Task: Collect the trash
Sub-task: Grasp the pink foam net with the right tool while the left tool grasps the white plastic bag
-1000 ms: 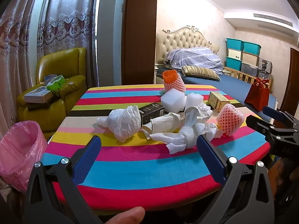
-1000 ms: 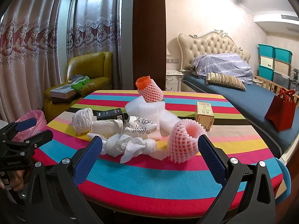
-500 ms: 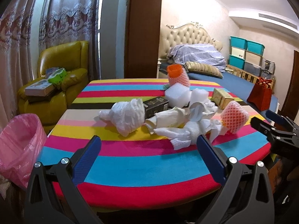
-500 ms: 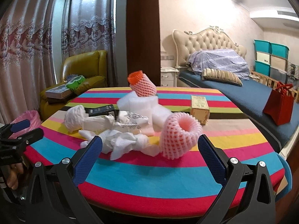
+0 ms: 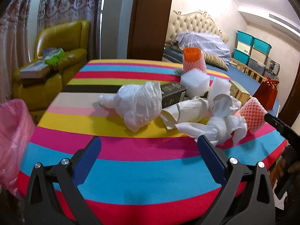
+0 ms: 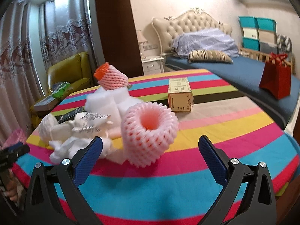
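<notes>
A pile of trash lies on the striped table [image 5: 131,168]: a crumpled white plastic bag [image 5: 138,103], a black box [image 5: 173,94], crushed paper cups [image 5: 184,112], white tissue [image 5: 219,129], white foam blocks [image 5: 195,80] and pink foam nets [image 5: 253,114]. My left gripper [image 5: 149,148] is open and empty, just in front of the bag. My right gripper [image 6: 150,148] is open and empty, with the near pink foam net [image 6: 148,135] just beyond its fingertips. A second net [image 6: 111,77] sits on the foam blocks.
A pink trash bag [image 5: 13,136] hangs left of the table. A small cardboard box [image 6: 180,94] stands further back on the table. A yellow armchair [image 5: 54,60], a bed [image 6: 225,65] and a red gift bag [image 6: 275,78] lie beyond.
Both grippers have moved forward towards the pile. The white bag and the near pink net now look larger and closer. Both stay open.
</notes>
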Motion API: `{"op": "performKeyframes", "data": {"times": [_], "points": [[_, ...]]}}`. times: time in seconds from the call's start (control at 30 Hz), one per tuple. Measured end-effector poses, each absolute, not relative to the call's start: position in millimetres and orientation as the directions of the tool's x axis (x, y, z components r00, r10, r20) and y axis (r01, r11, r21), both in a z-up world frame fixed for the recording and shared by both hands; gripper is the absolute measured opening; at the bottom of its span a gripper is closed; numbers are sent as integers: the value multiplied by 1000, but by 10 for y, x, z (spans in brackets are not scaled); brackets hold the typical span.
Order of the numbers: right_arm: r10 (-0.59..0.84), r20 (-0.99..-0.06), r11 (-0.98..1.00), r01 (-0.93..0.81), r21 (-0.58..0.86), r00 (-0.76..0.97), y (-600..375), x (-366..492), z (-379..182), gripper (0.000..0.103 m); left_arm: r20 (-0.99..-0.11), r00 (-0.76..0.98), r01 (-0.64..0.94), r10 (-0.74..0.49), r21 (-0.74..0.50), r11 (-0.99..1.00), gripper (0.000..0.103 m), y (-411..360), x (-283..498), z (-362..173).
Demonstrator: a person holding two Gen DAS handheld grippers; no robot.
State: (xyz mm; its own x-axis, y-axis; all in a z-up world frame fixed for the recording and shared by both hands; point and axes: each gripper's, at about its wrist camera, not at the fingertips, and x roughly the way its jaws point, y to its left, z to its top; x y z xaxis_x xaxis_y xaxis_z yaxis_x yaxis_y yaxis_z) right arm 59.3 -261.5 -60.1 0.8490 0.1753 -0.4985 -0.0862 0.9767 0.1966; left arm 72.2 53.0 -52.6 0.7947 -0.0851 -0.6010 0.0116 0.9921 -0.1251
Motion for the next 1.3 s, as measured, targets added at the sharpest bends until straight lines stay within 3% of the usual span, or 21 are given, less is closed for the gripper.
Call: {"op": "performKeyframes", "data": {"times": [0.1,0.2,0.27,0.37,0.43,0.57,0.73,0.77,0.83,0.93,1.3], "points": [[193,-512,970,-83,230,837,-2632,782,-668,96,-608,790,3,-78,-123,992,98,568,854,-589],[189,-535,973,-85,213,823,-2587,896,-734,80,-615,785,-16,-72,-136,991,98,614,934,-609],[193,-541,974,-92,207,819,-2562,893,-762,62,-615,785,-24,-80,-158,987,94,659,989,-615],[175,-531,979,-92,180,829,-2541,820,-788,47,-621,780,-39,-75,-167,985,88,705,1079,-621],[181,-514,979,-102,177,839,-2546,775,-789,44,-621,780,-44,-74,-171,984,80,724,1152,-622],[176,-493,980,-105,167,852,-2540,706,-778,42,-623,780,-45,-62,-154,987,79,700,1379,-599],[179,-485,979,-106,174,856,-2527,630,-759,42,-653,756,-44,-51,-129,991,71,618,1674,-636],[178,-482,979,-106,173,858,-2527,621,-757,42,-660,750,-47,-42,-116,992,67,594,1729,-658],[177,-476,979,-105,174,862,-2530,600,-754,42,-673,738,-34,-47,-106,994,43,559,1796,-690],[171,-466,979,-98,178,868,-2551,571,-750,42,-652,757,-26,-38,-88,996,33,511,1730,-694],[183,-406,974,-108,201,895,-2548,403,-619,42,-600,800,-40,-10,-70,997,32,621,1165,-699]]}}
